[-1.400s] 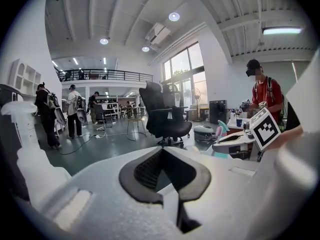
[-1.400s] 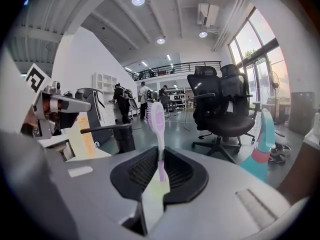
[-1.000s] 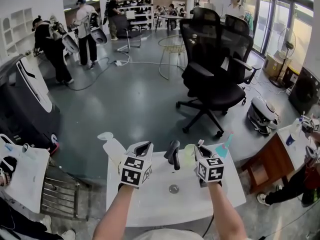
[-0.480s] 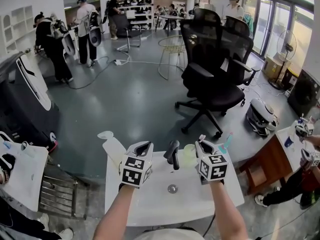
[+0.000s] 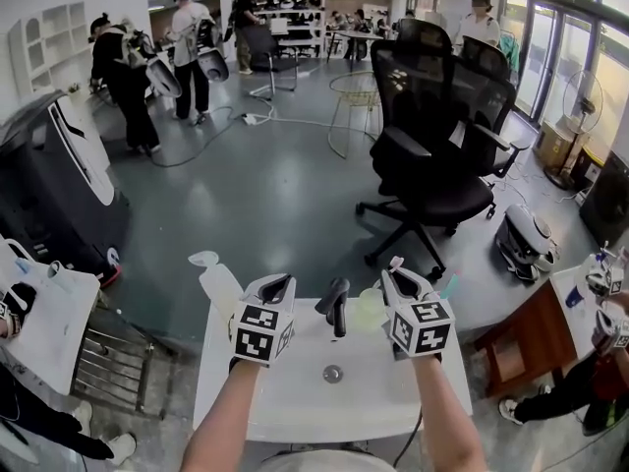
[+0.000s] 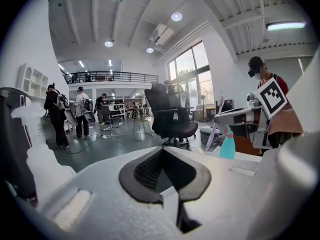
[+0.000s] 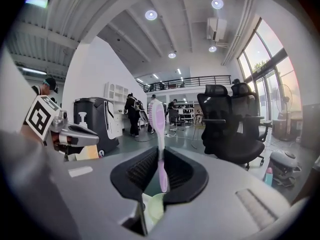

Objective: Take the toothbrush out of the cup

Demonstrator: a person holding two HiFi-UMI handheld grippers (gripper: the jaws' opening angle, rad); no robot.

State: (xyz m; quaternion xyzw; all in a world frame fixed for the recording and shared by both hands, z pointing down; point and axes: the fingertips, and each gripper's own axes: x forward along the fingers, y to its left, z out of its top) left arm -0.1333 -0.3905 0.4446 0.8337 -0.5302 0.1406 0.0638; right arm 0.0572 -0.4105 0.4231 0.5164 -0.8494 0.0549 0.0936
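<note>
A pink toothbrush [image 7: 159,134] stands upright between the jaws of my right gripper [image 7: 159,151], which is shut on its handle. Its lower end hangs just above the pale green cup [image 7: 154,206]. In the head view the cup [image 5: 370,309] stands on the white sink top, right of the black faucet [image 5: 335,306], with the right gripper [image 5: 396,269] at its right side. My left gripper [image 5: 278,285] hovers left of the faucet, shut with nothing in it [image 6: 161,149]. From the left gripper view the toothbrush [image 6: 215,124] shows in the right gripper.
The white sink [image 5: 295,401] has a drain [image 5: 333,373] in its basin. A teal spray bottle [image 5: 448,286] stands at the back right corner and a white pump bottle [image 5: 208,268] at the back left. Beyond are a black office chair [image 5: 432,155] and people.
My right gripper has risen with the toothbrush, away from the cup. The left gripper has stayed beside the faucet.
</note>
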